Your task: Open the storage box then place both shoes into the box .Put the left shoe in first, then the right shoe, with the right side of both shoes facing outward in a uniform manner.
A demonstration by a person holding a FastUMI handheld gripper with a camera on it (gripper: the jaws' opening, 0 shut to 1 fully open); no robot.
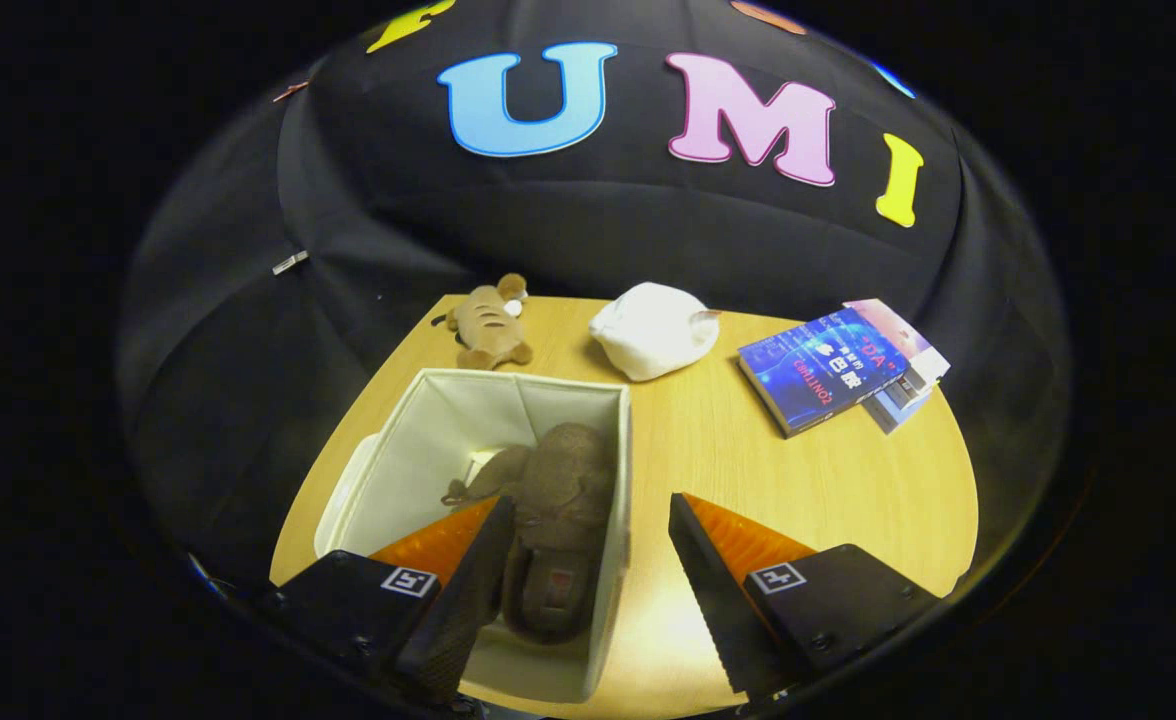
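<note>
Now | fingers (588, 560) spread, empty | brown shoe (553, 520) between them, inside open storage box (428, 440)

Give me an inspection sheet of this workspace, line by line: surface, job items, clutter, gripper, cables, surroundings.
Surface: light wooden table, rounded far edge.
Job's things: open cream fabric storage box on the table; one brown shoe lies inside it against the right-hand wall. Whether a second shoe is in there cannot be told.
Clutter: brown plush toy and white soft bundle beyond the box; stack of blue-covered books to the right.
Grippers: gripper jaws open, empty, straddling the box's right wall, one finger inside beside the shoe, one outside over the table.
Cables: nothing seen.
Surroundings: black cloth booth wall behind the table.
</note>
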